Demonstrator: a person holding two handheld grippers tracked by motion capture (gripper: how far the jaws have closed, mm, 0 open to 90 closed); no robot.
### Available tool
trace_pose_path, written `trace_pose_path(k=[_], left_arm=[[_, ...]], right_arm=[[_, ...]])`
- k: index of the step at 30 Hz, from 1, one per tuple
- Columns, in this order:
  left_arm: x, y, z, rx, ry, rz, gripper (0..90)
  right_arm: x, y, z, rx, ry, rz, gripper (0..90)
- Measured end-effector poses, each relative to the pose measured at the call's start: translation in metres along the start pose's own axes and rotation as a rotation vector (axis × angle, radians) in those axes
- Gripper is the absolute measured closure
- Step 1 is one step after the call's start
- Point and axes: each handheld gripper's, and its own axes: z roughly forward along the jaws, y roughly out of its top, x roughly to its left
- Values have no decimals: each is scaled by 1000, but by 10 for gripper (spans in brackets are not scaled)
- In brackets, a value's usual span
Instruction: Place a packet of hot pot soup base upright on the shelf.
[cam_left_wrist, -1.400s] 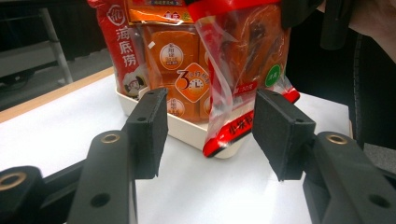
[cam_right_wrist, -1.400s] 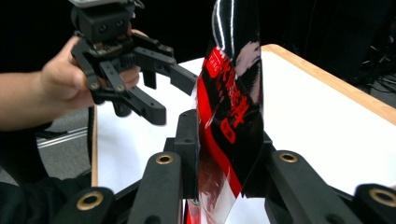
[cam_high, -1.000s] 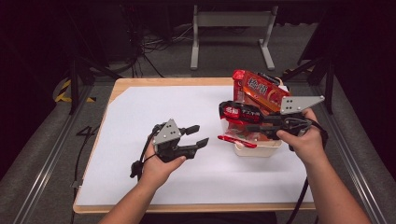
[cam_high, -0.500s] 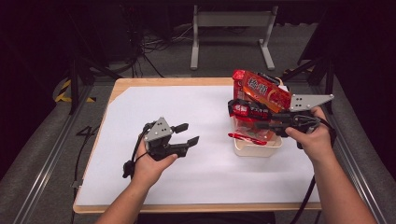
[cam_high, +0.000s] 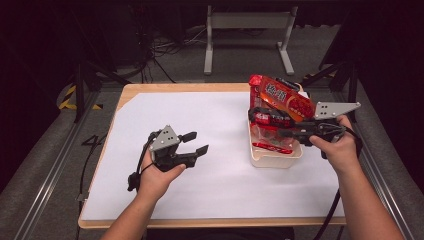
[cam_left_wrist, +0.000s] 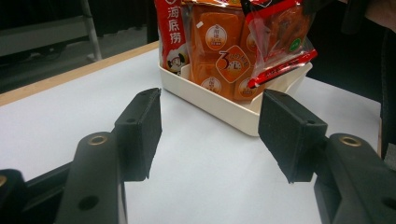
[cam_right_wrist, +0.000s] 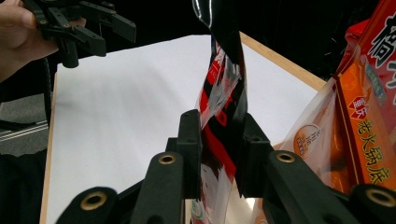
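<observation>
So, quick rundown of this one:

right gripper (cam_right_wrist: 219, 149): jaws squeezed onto a red-and-black packet (cam_right_wrist: 222, 107); in the right gripper view the packet stands up between the two pads, with its top reaching the upper middle of the frame. In the high view this gripper (cam_high: 272, 131) sits right of centre, over the tub.

red-and-black packet (cam_high: 270, 120): held at the left part of the cream tub (cam_high: 277, 159), right of centre in the high view. Can't tell if its bottom edge rests on the tub floor.

cream tub: on the white sheet (cam_high: 225, 125), with orange sauce packs (cam_left_wrist: 219, 51) standing in it and a big red bag (cam_high: 285, 97) leaning at its far end.

left gripper (cam_high: 195, 142): lower left of centre in the high view, jaws just been opening, now wide apart with nothing between them. Its own view shows bare white sheet between the pads (cam_left_wrist: 140, 130) and the tub well ahead.
</observation>
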Motion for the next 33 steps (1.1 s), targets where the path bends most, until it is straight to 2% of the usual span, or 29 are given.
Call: trace_pose_path(k=[15,33], left_arm=[[-1,0,2,6,-9,-11,408],[-1,-1,2,4,-4,-7,410]], right_arm=[[-1,-7,5,38,43,-15,748],[-4,-13,14,92,86,12,754]])
